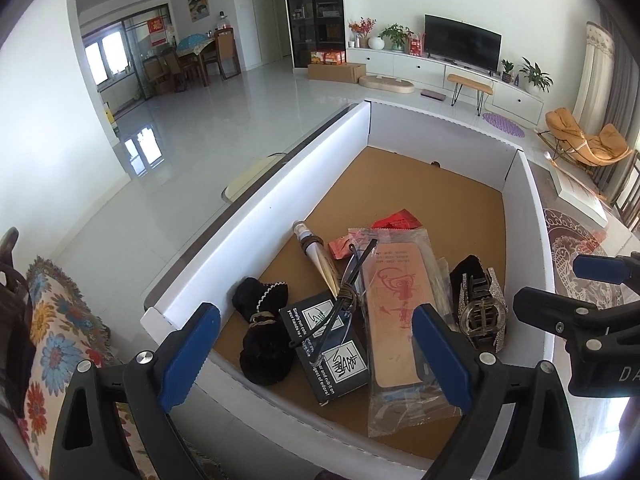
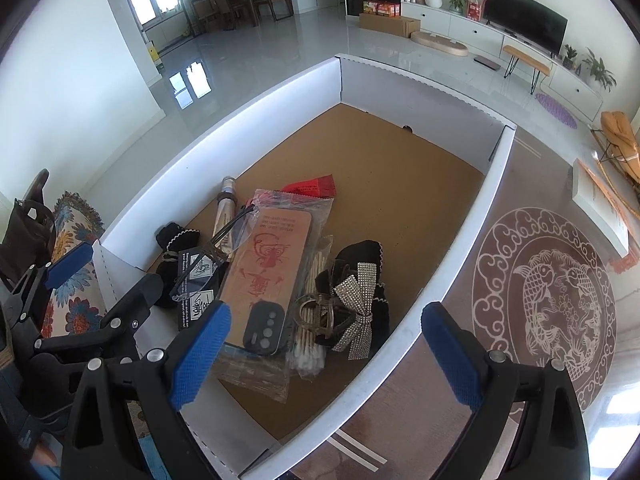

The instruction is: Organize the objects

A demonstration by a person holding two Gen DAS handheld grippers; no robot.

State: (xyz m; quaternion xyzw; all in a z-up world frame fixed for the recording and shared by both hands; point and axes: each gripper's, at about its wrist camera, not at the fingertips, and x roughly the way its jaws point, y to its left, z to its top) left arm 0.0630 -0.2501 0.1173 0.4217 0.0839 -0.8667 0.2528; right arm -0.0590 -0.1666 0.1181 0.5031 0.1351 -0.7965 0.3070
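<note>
Two grippers hang over a shallow white cardboard box with a brown floor [image 2: 400, 184], each with its blue-padded fingers spread wide and holding nothing. The left gripper [image 1: 316, 356] is above the near end of the box; the right gripper [image 2: 326, 356] straddles the box's right wall, one finger over the box and one over the table [image 2: 452, 420] with its round fish pattern. All the things lie heaped at the near end. A clear plastic bag holding a tan phone case with red drawing [image 2: 268, 264] is in the middle. Left of it a dark printed rectangular box [image 1: 328, 344] lies with a pair of thin black-framed glasses [image 1: 344, 300] on top, beside a black velvet pouch with white trim [image 1: 260, 328] and a cream tube [image 1: 316, 256]. Right of the bag are a pack of wooden cotton swabs [image 2: 310, 320], a translucent hair claw clip [image 2: 316, 312] and a rhinestone bow on black cloth [image 2: 358, 300]. A red foil packet [image 2: 312, 186] lies behind the bag.
</note>
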